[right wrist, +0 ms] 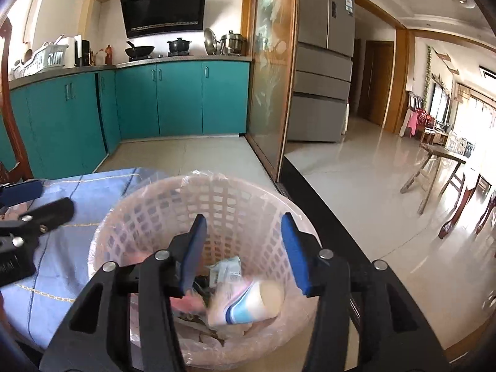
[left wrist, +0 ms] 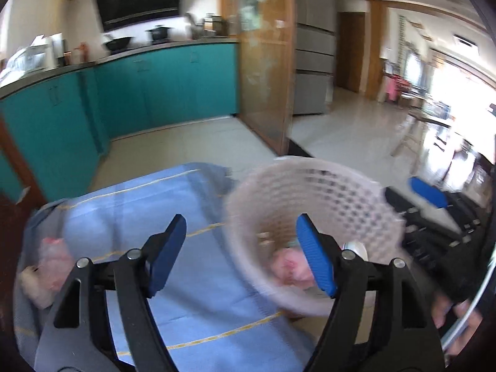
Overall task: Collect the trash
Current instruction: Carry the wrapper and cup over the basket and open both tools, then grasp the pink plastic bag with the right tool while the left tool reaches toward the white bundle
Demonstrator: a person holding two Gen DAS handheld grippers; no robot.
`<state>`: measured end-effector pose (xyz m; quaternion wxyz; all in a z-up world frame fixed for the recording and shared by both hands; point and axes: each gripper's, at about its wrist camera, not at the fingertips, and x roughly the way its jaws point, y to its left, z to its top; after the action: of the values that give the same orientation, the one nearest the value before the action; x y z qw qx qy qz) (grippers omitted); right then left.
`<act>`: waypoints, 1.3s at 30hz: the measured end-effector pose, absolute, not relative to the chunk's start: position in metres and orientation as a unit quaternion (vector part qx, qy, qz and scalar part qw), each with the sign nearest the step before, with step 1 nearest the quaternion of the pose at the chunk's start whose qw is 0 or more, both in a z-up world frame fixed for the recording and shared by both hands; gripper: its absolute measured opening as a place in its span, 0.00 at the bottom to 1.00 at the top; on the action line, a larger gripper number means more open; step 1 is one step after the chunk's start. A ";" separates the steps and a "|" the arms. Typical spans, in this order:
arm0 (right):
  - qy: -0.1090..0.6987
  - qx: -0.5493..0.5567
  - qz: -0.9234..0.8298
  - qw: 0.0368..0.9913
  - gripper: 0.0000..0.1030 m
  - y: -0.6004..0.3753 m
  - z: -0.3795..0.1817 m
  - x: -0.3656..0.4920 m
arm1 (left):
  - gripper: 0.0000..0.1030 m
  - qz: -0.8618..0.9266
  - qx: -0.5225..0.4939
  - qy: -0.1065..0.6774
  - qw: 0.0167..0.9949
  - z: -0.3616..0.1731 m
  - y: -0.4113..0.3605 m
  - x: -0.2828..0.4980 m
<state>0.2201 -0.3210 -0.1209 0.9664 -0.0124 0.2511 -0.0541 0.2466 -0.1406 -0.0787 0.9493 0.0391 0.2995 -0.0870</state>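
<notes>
While poised over the pink mesh basket (right wrist: 198,248), right tool (right wrist: 243,248) with blue pads (right wrist: 293,254) parted at a middling width and nothing pinched between them. Directly below, inside the basket's clear liner: a white cup with blue and pink bands (right wrist: 248,303) lying on its side, a crumpled wrapper (right wrist: 226,271), some pink scrap (right wrist: 186,303). Left tool (left wrist: 241,254) spread wide and likewise empty, one pad over the blue cloth (left wrist: 192,279), the other across the basket rim, blurred pink trash (left wrist: 291,268) visible in the bottom. Basket standing at the cloth's right edge on the desk, dark desk edge (right wrist: 325,217) beside it. On the cloth's far left, a pink-and-white clump (left wrist: 49,266), too blurred to identify. A hand (left wrist: 449,310) at the lower right of the left view. Beyond: pale tiled floor (right wrist: 192,158), teal cabinets (right wrist: 173,99), black range hood (right wrist: 162,7), grey fridge (right wrist: 322,62), wooden stools (right wrist: 440,170) farther off.
</notes>
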 end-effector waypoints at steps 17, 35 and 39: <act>0.287 -0.031 0.298 0.910 0.65 -0.086 -0.131 0.287 | 0.43 0.155 0.011 0.294 0.943 -0.076 0.057 0.106; 0.394 -0.048 0.356 0.846 0.23 0.023 -0.195 0.323 | 0.44 0.159 0.004 0.291 0.943 -0.063 0.089 0.091; 0.377 -0.077 0.324 0.864 0.21 -0.013 -0.178 0.307 | 0.44 0.155 0.005 0.288 0.945 -0.064 0.090 0.110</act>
<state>0.3067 -0.0132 -0.1777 0.8641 -0.0767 0.3773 0.3242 0.1096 0.0900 -0.0642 0.9449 0.0053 0.2885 0.1545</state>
